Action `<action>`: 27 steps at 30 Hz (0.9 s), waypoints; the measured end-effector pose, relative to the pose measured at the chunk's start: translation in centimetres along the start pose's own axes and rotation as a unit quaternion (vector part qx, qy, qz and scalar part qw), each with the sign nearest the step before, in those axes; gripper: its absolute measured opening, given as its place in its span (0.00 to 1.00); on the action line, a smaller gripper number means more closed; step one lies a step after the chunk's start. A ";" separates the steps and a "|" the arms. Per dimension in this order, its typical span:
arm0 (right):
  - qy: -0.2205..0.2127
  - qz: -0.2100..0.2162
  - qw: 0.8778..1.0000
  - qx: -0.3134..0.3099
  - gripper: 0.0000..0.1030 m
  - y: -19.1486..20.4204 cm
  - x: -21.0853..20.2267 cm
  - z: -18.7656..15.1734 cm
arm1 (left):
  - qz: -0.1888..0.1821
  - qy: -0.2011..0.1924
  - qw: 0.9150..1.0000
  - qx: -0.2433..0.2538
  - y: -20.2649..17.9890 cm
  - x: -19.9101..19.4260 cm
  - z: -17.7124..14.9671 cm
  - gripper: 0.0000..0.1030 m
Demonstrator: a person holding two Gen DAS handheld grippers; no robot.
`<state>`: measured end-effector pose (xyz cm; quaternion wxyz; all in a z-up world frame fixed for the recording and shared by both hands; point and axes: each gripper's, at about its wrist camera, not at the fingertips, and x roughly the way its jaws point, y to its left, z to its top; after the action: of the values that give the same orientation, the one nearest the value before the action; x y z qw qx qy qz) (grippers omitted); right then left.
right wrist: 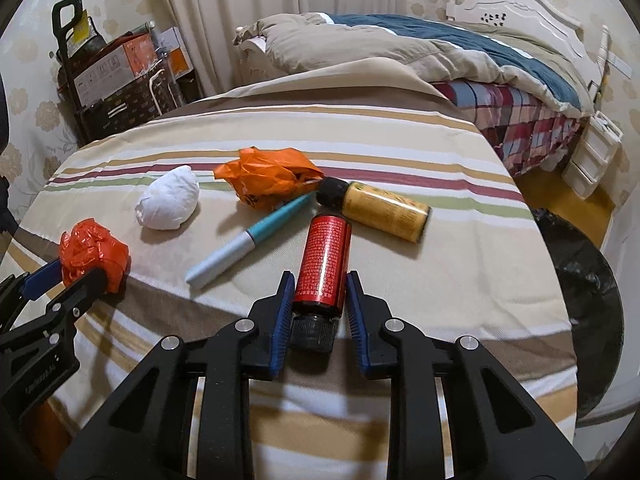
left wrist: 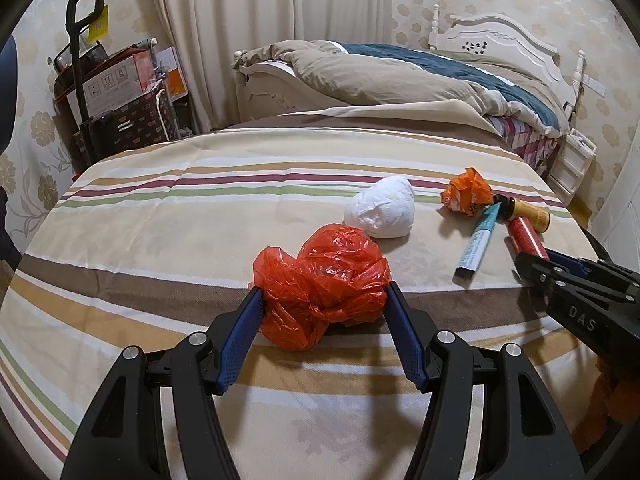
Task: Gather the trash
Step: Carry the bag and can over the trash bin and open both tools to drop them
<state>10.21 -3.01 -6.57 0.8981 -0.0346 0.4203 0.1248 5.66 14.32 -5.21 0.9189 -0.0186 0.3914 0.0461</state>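
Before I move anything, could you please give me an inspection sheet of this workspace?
Surface: striped cloth over a table, lying flat.
Job's things: red plastic bag, white paper wad, orange wrapper, red bottle, yellow bottle, teal tube, all lying apart or just touching.
Clutter: nothing seen beyond these.
Grippers: left gripper shut on the red plastic bag; right gripper shut on the red bottle near its black cap.
Cables: nothing seen.
Surroundings: unmade bed, curtain, stacked boxes, black-lined bin at the table's right edge.
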 end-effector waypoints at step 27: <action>-0.050 -0.072 0.990 0.106 0.25 -13.5 -7.0 -4.4 | -0.115 -0.035 0.988 0.095 -15.3 -3.4 -0.2 0.60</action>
<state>6.03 -18.21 -4.70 0.9234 0.0370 0.3818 0.0158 4.70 -1.15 -2.89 0.9287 0.0253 0.3571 -0.0965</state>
